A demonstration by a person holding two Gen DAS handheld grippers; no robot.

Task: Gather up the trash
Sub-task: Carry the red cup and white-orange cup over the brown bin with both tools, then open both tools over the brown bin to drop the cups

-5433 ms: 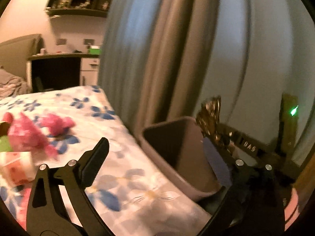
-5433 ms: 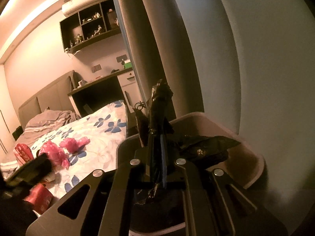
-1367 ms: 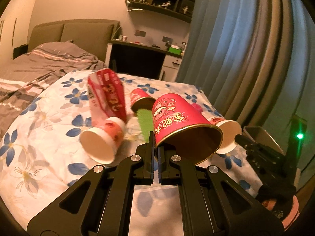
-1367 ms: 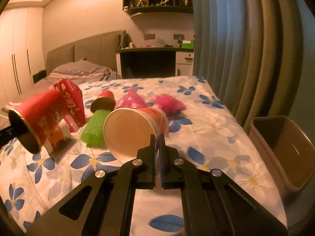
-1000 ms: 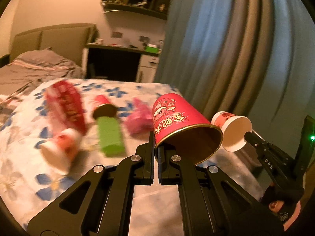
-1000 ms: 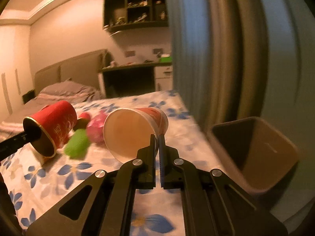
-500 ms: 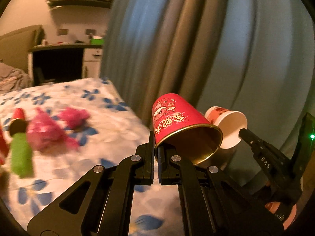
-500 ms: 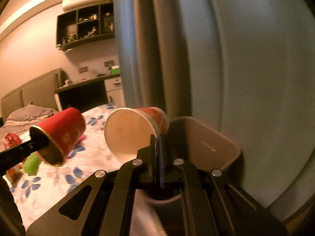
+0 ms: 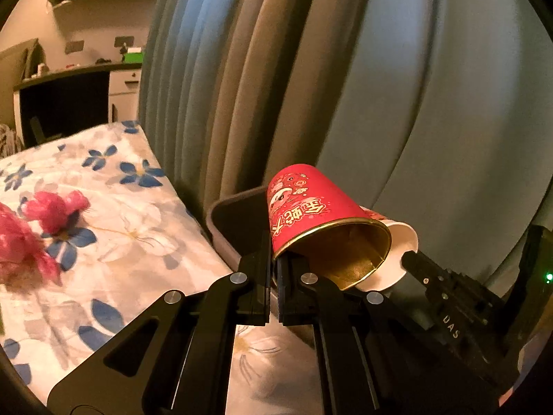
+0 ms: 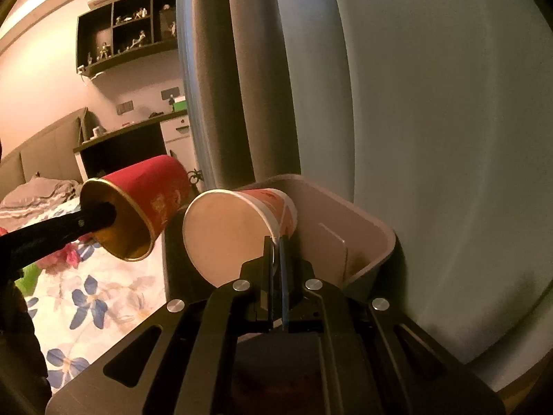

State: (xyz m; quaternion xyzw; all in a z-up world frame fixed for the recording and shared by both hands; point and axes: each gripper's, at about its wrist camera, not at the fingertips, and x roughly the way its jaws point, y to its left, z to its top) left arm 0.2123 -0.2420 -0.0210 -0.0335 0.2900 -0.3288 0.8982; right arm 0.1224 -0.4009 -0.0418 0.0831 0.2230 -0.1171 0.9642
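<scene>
My left gripper [image 9: 274, 259] is shut on the rim of a red paper cup [image 9: 304, 207] with a gold inside, held on its side above the near edge of the grey-brown trash bin [image 9: 235, 214]. My right gripper [image 10: 275, 242] is shut on the rim of a white paper cup with a red print [image 10: 224, 224], its mouth facing me, held over the trash bin [image 10: 366, 235]. In the right wrist view the red cup [image 10: 145, 193] hangs to the left, on the left gripper's fingers [image 10: 96, 216]. Behind the red cup in the left wrist view shows part of the white cup [image 9: 401, 242].
The bin stands between the flowered bed [image 9: 103, 228] and the grey-blue curtains [image 9: 380, 86]. Pink crumpled trash [image 9: 52, 207] lies on the bedspread, and something green [image 10: 29, 276] too. A dark desk and a white drawer unit [image 10: 178, 141] stand at the far wall.
Both grippers have swung from over the bed to the bin beside it, each carrying its cup. The two cups now hang close together over the bin.
</scene>
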